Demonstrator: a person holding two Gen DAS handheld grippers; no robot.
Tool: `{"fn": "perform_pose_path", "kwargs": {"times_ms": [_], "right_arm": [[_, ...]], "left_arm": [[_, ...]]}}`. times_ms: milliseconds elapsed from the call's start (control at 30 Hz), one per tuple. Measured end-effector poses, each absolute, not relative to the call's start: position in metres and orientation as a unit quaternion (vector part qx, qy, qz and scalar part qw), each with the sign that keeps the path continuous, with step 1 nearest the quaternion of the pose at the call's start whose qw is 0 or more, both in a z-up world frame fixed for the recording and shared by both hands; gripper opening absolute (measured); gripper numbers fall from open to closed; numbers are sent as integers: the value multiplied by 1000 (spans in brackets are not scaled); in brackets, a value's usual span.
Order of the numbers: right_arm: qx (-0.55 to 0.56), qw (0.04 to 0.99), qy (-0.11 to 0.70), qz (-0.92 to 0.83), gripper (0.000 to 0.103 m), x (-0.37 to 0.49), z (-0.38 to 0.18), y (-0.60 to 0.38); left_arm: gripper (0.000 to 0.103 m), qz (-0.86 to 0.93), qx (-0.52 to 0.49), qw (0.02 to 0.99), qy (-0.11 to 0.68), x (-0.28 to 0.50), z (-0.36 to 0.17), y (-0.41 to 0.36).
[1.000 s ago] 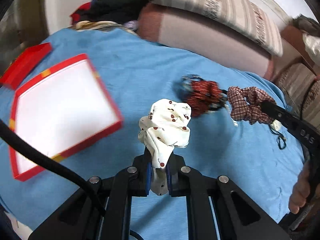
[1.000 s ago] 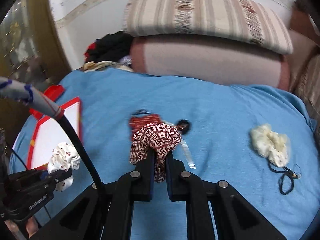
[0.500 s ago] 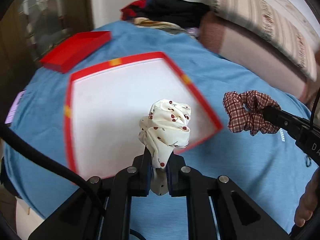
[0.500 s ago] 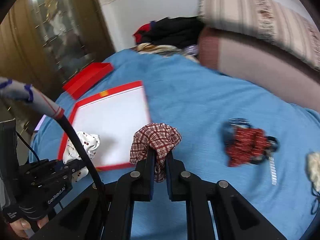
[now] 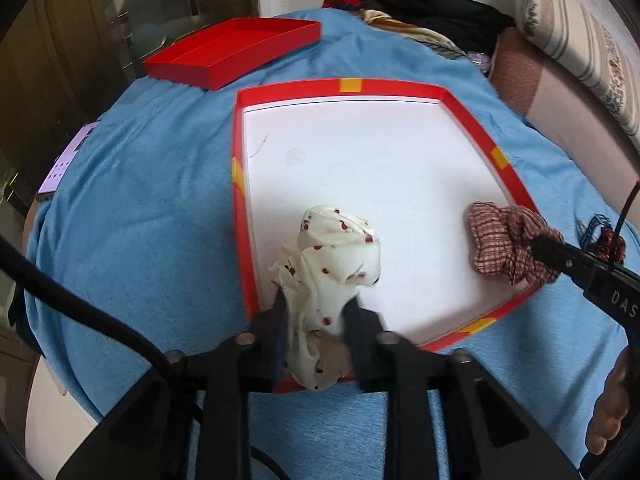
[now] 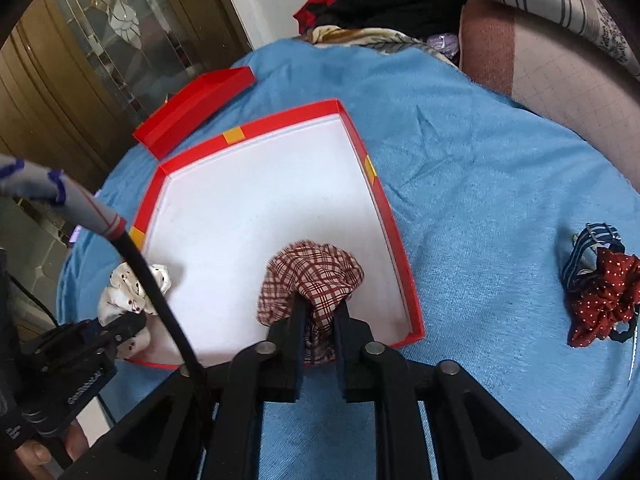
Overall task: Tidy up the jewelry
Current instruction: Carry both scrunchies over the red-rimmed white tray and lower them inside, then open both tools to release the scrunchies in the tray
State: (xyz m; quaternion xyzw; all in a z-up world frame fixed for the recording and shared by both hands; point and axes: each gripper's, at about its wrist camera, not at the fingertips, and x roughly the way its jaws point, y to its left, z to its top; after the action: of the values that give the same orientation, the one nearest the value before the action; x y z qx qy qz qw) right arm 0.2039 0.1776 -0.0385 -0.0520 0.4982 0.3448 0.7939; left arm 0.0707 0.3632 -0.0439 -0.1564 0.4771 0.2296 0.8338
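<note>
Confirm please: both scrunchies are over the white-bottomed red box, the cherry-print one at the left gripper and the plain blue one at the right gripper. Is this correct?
Not quite. The scrunchie at the right gripper is a red plaid scrunchie, not plain blue, as the right wrist view shows. The cherry-print scrunchie is at the left gripper, and both are over the red box.

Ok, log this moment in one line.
left hand-held gripper: opening, cherry scrunchie between jaws | right hand-held gripper: opening, plaid scrunchie | over red box

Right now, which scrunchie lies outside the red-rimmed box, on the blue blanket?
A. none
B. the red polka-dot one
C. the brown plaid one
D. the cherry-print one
B: the red polka-dot scrunchie lies on the blue blanket, well right of the red-rimmed box, while the other two hang over its white floor.
</note>
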Motion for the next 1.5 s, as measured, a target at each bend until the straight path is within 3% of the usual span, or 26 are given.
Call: {"fn": "perform_pose_path", "kwargs": {"times_ms": [33, 100, 300, 533, 800, 867, 967, 1000, 1233, 1500], "right_arm": [[-51, 794, 502, 339, 40, 205, -40, 176], [-70, 796, 517, 306, 51, 208, -48, 174], [-102, 778, 556, 274, 50, 204, -53, 176], [-51, 741, 602, 292, 51, 184, -59, 161], [-58, 752, 581, 305, 55, 152, -53, 158], [-75, 768, 557, 308, 63, 153, -47, 155], [-67, 781, 530, 323, 66, 145, -30, 140], [-62, 787, 521, 326, 67, 144, -23, 132], [-41, 823, 474, 311, 71, 127, 6, 69], [-2, 849, 468, 244, 71, 125, 0, -14]], "left_arm": [[39, 229, -162, 834, 476, 70, -45, 365], [41, 226, -166, 835, 474, 70, -45, 365], [42, 234, -150, 829, 485, 77, -46, 362], [42, 244, -133, 826, 491, 79, -47, 370], [43, 240, -155, 823, 491, 76, -41, 384], [51, 234, -167, 827, 483, 66, -33, 382], [70, 237, -164, 840, 460, 50, -16, 374], [72, 240, -161, 844, 452, 46, -10, 371], [73, 216, -157, 866, 423, 33, 27, 335], [74, 130, -131, 888, 421, 63, 40, 251]]}}
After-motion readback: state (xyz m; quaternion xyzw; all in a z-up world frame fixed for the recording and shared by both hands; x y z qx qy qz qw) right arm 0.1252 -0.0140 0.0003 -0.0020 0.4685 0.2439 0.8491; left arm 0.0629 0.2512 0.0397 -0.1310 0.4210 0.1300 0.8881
